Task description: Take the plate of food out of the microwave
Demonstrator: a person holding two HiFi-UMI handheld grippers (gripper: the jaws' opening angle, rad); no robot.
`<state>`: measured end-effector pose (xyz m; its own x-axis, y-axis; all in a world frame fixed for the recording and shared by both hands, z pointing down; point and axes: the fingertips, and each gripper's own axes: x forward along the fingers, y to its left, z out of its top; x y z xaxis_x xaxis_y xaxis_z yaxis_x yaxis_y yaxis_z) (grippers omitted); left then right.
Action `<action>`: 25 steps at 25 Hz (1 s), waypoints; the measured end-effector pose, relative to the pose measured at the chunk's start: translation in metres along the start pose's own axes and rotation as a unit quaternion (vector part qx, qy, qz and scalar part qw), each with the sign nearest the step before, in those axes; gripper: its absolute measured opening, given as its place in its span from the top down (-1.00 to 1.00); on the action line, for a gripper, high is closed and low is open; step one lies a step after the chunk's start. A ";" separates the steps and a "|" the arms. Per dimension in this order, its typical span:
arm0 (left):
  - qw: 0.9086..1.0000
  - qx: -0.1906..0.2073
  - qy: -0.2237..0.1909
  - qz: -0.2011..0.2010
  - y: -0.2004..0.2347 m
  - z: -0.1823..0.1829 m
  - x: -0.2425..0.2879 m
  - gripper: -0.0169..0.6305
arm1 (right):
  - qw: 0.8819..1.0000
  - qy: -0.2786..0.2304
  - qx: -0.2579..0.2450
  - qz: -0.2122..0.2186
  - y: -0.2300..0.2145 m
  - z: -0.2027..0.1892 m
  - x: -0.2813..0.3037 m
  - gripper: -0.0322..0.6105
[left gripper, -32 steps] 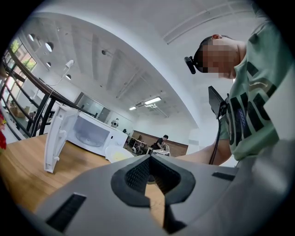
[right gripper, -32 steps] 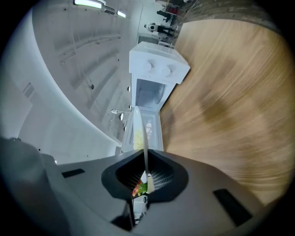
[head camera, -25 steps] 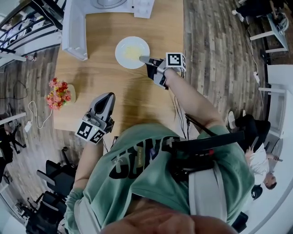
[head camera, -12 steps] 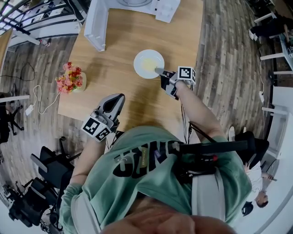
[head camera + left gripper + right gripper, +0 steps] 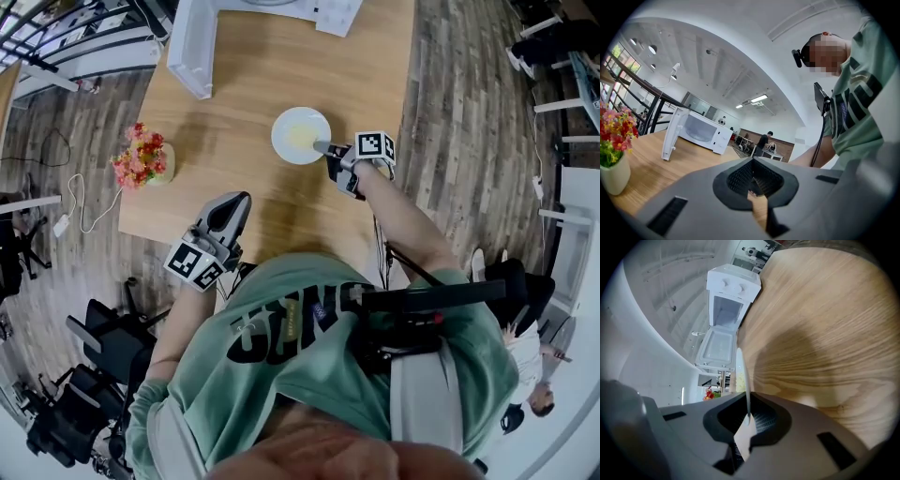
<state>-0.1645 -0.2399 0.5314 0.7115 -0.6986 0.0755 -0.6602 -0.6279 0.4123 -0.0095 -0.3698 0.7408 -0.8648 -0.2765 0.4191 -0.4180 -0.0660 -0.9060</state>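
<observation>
One plate (image 5: 300, 135) farther from microwave (image 5: 192, 42)

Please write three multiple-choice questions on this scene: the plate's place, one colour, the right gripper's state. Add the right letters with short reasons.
1. Where is the plate relative to the microwave?
A. inside it
B. outside it, over the wooden table
C. on top of it

2. What colour is the microwave's door?
A. black
B. white
C. red

3. The right gripper has its jaws:
A. wide apart, empty
B. closed on a cup
C. closed on the plate's rim

1 B: the head view shows it over the wood, away from the open microwave.
2 B: the door is plainly white.
3 C: the right gripper view shows the rim between the jaws.
</observation>
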 end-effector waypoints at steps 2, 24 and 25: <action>1.000 -0.001 0.002 0.001 0.000 -0.002 0.000 0.93 | 1.000 0.010 0.000 -0.011 -0.007 -0.005 0.002 0.82; 1.000 -0.003 0.012 0.000 0.000 -0.006 0.003 0.93 | 0.952 0.068 -0.205 -0.218 -0.041 0.000 -0.004 0.56; 1.000 -0.003 0.012 0.001 0.001 -0.005 0.004 0.93 | 0.942 0.073 -0.227 -0.235 -0.041 0.002 -0.005 0.47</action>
<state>-0.1612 -0.2412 0.5360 0.7161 -0.6911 0.0980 -0.6601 -0.6250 0.4168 0.0124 -0.3676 0.7752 -0.5689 -0.1823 0.8019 -0.8123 0.2772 -0.5132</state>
